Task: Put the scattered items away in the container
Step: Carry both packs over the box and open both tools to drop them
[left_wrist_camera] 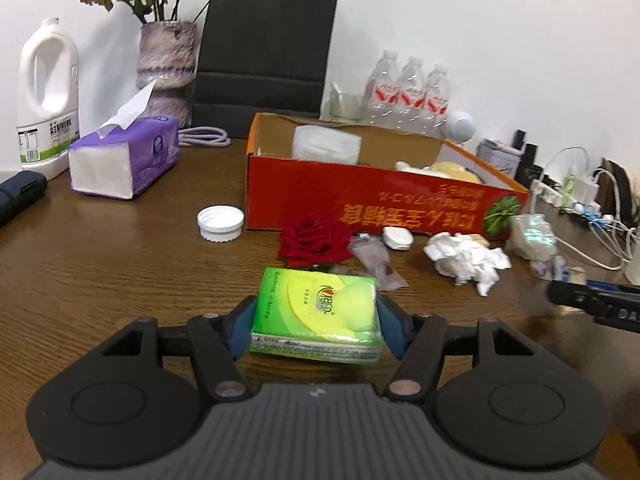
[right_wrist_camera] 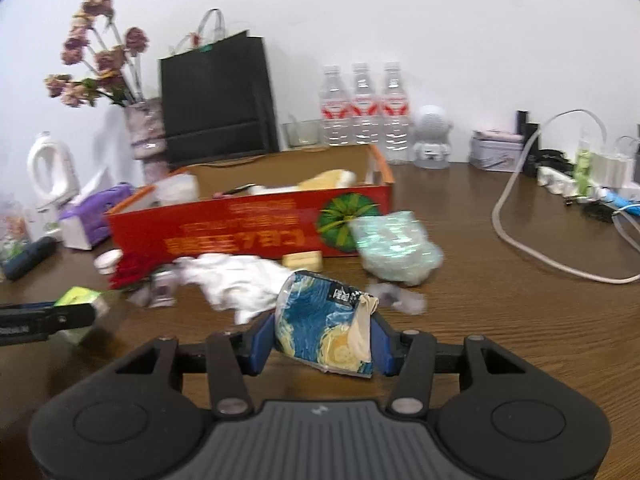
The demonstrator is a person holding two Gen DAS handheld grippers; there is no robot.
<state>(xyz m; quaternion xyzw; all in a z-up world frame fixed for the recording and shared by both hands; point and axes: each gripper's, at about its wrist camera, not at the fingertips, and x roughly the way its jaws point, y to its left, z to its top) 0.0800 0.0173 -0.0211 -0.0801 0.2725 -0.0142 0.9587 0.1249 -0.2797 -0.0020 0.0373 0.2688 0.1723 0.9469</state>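
1. The left tongs (left_wrist_camera: 316, 320) are clamped on a green tissue pack (left_wrist_camera: 318, 314), blue pads against both its sides, just above the counter (left_wrist_camera: 100, 280).
2. The right tongs (right_wrist_camera: 326, 338) grip a crumpled blue-and-yellow wrapper (right_wrist_camera: 326, 322) (this view is blurred).
3. The red box (left_wrist_camera: 360, 204) stands open behind both, with a few things already inside.
4. Loose in front of it: a red rose (left_wrist_camera: 314, 240), a white cap (left_wrist_camera: 221, 224), crumpled white paper (left_wrist_camera: 466, 260) and a clear bag (right_wrist_camera: 396, 250).
5. A purple tissue box (left_wrist_camera: 124, 158) sits well to the left.
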